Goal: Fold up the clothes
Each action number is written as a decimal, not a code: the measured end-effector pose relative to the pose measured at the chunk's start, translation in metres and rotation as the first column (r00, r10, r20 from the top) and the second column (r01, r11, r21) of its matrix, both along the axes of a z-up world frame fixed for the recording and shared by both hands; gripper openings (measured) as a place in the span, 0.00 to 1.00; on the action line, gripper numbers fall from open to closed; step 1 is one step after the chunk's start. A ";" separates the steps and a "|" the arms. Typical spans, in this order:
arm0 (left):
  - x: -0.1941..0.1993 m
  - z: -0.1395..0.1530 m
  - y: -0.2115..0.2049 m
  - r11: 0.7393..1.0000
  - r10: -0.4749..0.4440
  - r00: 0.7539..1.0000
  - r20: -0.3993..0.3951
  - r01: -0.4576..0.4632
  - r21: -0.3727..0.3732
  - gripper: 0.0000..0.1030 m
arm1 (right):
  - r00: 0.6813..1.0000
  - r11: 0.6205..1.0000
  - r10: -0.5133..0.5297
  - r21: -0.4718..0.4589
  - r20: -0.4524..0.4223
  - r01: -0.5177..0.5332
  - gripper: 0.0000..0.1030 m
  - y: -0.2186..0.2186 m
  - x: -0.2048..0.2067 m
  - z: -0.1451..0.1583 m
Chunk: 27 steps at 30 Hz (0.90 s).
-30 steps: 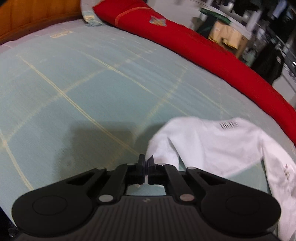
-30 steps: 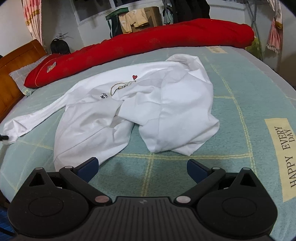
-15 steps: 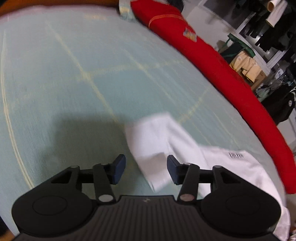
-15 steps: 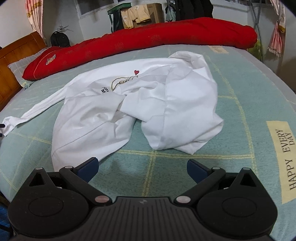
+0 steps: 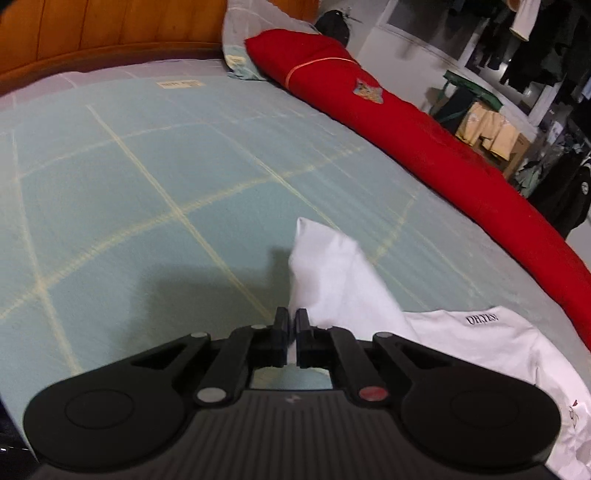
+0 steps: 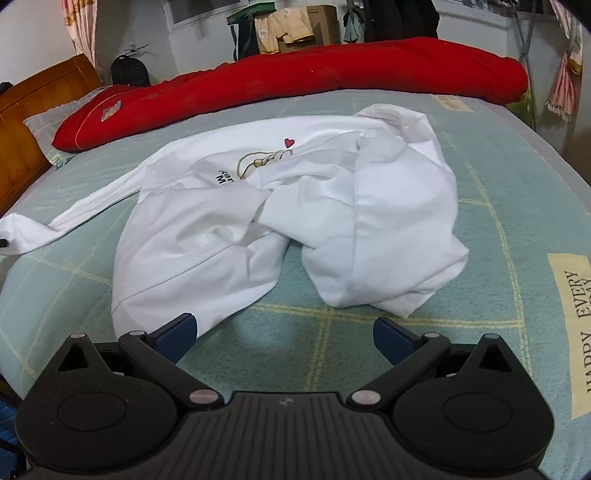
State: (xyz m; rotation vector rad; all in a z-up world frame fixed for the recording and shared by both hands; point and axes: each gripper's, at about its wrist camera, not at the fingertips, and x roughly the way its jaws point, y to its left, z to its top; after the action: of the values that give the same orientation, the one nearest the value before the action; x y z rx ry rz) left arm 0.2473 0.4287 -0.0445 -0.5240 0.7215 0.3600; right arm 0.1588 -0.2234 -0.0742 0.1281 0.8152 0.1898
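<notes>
Half a second earlier parted, the left gripper had clenched again on the white shirt's sleeve cuff. The right gripper stayed spread, empty, near the shirt on the bed.

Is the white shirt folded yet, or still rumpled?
Rumpled: the white shirt lies bunched on the bed, one sleeve stretched out sideways.

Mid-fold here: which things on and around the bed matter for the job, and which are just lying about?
Job:
white top, crumpled on the bed
its sleeve, pinched in the shut left gripper
right gripper, open, empty
bedsheet, the folding surface

Lying about:
red bolster
pillow
headboard
hanging clothes
</notes>
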 end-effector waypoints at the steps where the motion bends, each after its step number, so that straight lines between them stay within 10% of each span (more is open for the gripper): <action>1: -0.001 0.001 0.002 1.000 0.008 1.000 -0.012 -0.008 0.005 0.02 | 1.000 1.000 -0.002 0.001 0.003 0.002 1.00 -0.001 0.000 0.000; 9: -0.009 -0.013 0.009 0.999 0.038 0.992 -0.118 -0.042 -0.031 0.10 | 1.000 1.000 -0.013 0.007 0.019 0.012 1.00 -0.007 -0.005 0.002; 14: -0.008 -0.007 -0.002 0.996 0.060 0.981 -0.182 -0.048 0.072 0.19 | 0.999 0.999 -0.039 0.014 0.034 0.038 1.00 -0.017 -0.010 0.005; 20: -0.001 0.009 -0.060 0.980 -0.140 0.979 -0.147 0.158 0.121 0.39 | 0.997 0.998 -0.055 0.015 0.044 0.055 1.00 -0.025 -0.016 0.002; 27: 0.012 0.005 -0.184 0.848 -0.513 0.848 -0.135 0.524 0.072 0.43 | 0.998 0.999 -0.035 -0.031 0.055 0.037 1.00 -0.025 -0.027 -0.006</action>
State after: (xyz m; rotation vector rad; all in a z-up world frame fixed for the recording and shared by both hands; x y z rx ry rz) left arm 0.2596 0.2444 -0.0395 -0.1897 0.9152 -0.0849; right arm 0.1313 -0.2480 -0.0803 0.1071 0.7604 0.1459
